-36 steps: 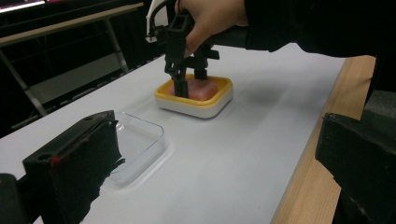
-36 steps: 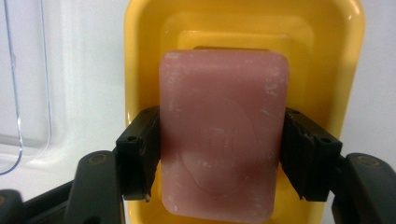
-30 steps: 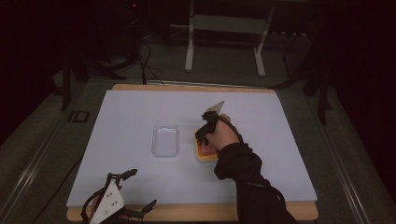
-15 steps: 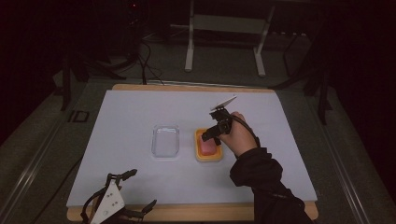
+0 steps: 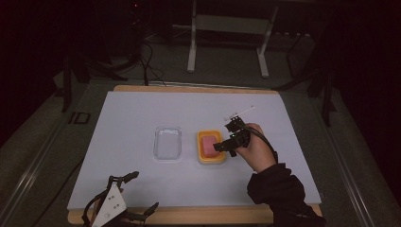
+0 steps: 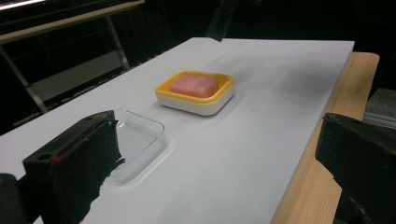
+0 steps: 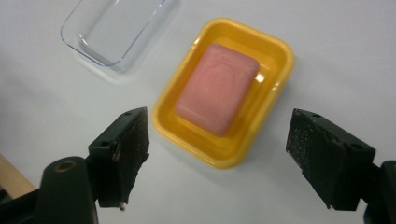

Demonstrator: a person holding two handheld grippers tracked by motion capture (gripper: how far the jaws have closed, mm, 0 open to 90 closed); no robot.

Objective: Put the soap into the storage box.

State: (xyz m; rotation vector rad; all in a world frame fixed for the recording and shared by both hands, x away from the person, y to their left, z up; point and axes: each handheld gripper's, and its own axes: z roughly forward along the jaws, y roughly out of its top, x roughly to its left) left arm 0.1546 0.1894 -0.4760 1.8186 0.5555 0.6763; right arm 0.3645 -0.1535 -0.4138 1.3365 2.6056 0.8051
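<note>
Left tongs (image 5: 124, 198) sit at the near edge of the desk (image 5: 142, 118), lying on the white sheet by the wooden border, no hand on them. In the left gripper view their jaws stand well apart with nothing between; only bare white surface and the wood edge in the gap.

Next out: clear plastic tray (image 5: 168, 143), empty, flat on the desk, left of centre. Left gripper view shows it (image 6: 135, 140) just beyond the tip of one jaw, not touching.

Just beside it to the right, with a small gap: yellow soap dish (image 5: 211, 146) with white underside, holding a pink soap bar (image 5: 208, 144). The bar lies flat inside the dish, roughly centred, long side along the dish's long side. Right gripper view confirms: bar (image 7: 217, 87) in the dish (image 7: 275, 60), clear tray (image 7: 112, 28) up and to the left of it.

Right tongs (image 5: 226, 144) are held in the person's right hand (image 5: 255, 149), above the right rim of the dish, raised off it, pointing left toward the dish. Jaws have just been opening and now stand apart, nothing gripped. In the right gripper view the two black pads straddle the near end of the dish from above, clear of both dish and soap.

Beyond the desk: dark floor, cables, a metal stand (image 5: 227, 38).
</note>
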